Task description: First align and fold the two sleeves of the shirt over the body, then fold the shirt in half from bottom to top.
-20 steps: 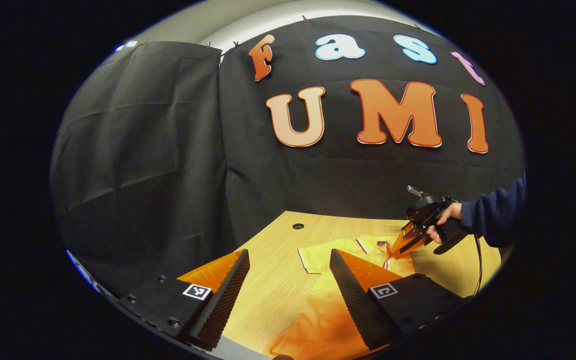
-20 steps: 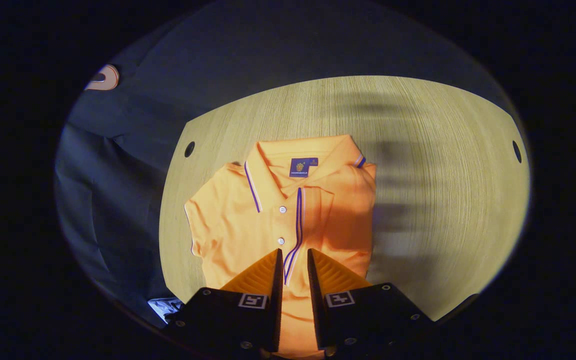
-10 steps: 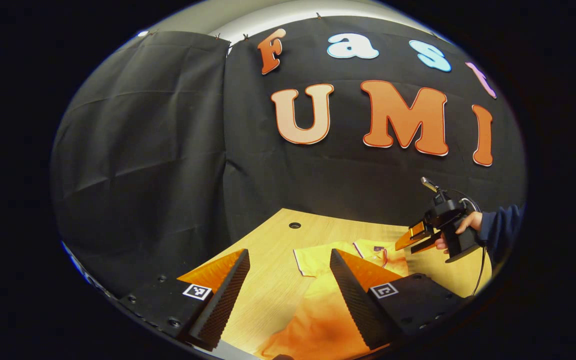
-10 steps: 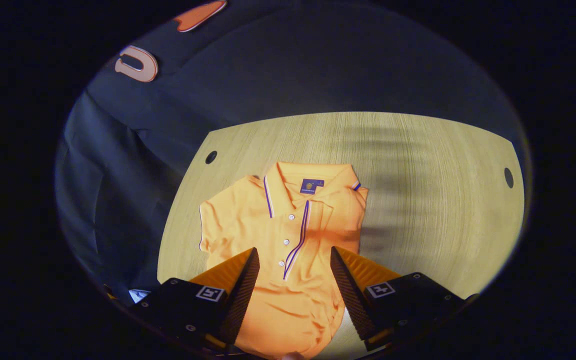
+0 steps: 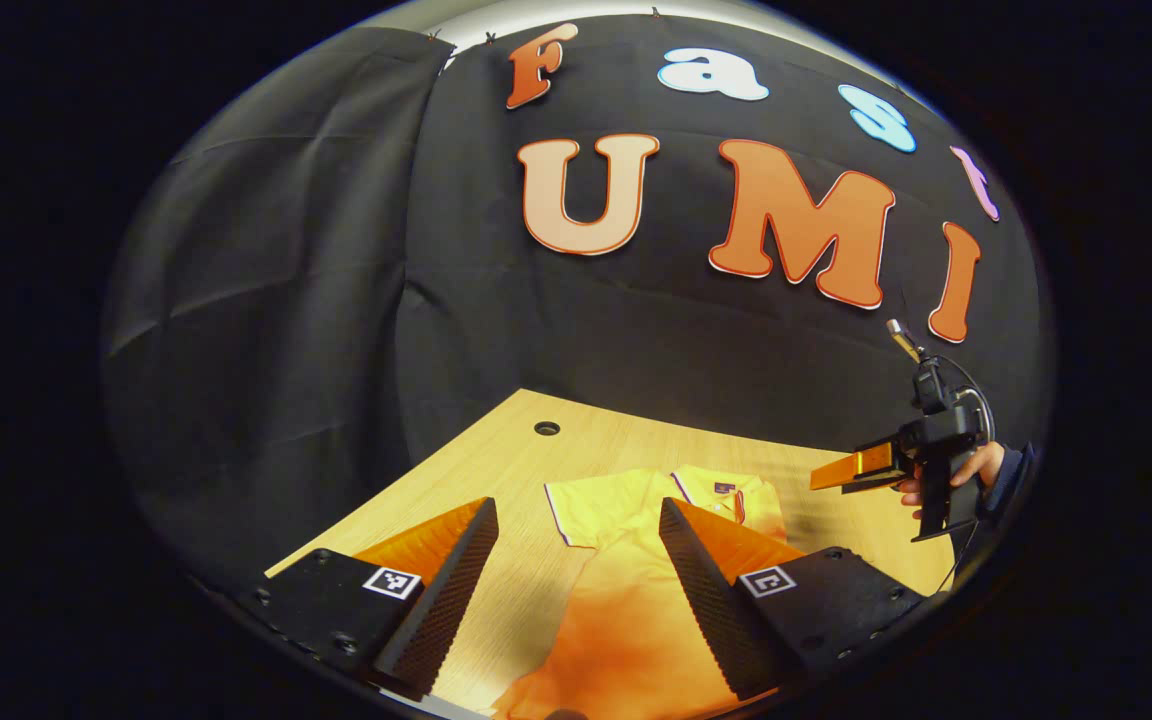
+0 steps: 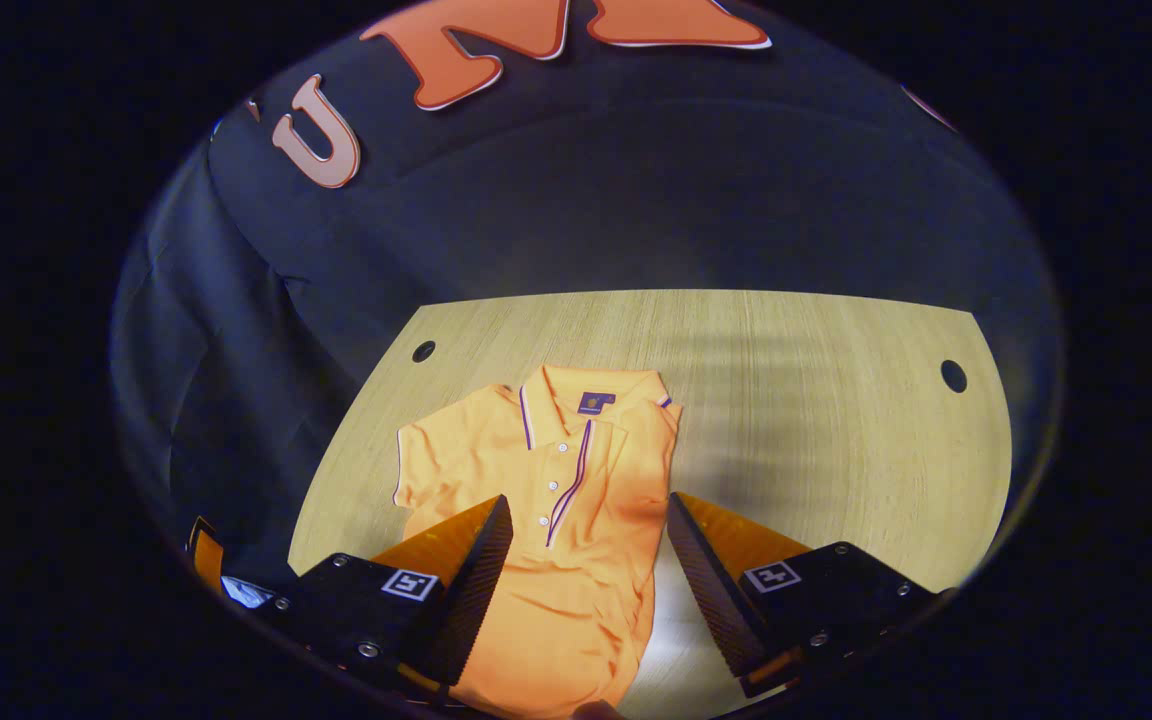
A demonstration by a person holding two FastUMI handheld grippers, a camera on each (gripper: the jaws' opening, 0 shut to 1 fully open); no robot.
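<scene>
**Q:** Change over the last second, read left to right?

**A:** Left gripper (image 5: 576,560): fingers wide apart, empty, hovering above the worktop's (image 6: 836,400) near edge, much as before. Shirt (image 6: 556,520): flat on the worktop, left of centre, collar towards the far edge. One sleeve (image 6: 431,465) is spread towards the worktop's left edge; the other side runs as a straight folded edge, its sleeve apparently laid over the body. Right gripper (image 6: 586,560): a second ago its fingers were nearly closed over the placket (image 6: 568,480); now they stand wide apart holding nothing, and it has risen and drawn back. In the left gripper view it hangs in a hand (image 5: 976,468) towards the worktop's right edge, clear of the cloth.

**Q:** Meaning for the task?

**A:** One sleeve fold looks finished and released. The spread sleeve remains, then the bottom-to-top fold.

**Q:** Brands or writing?

**A:** A small dark neck label (image 6: 596,401) sits inside the collar; its print is too small to read. Dark piping trims the collar and placket.
</scene>
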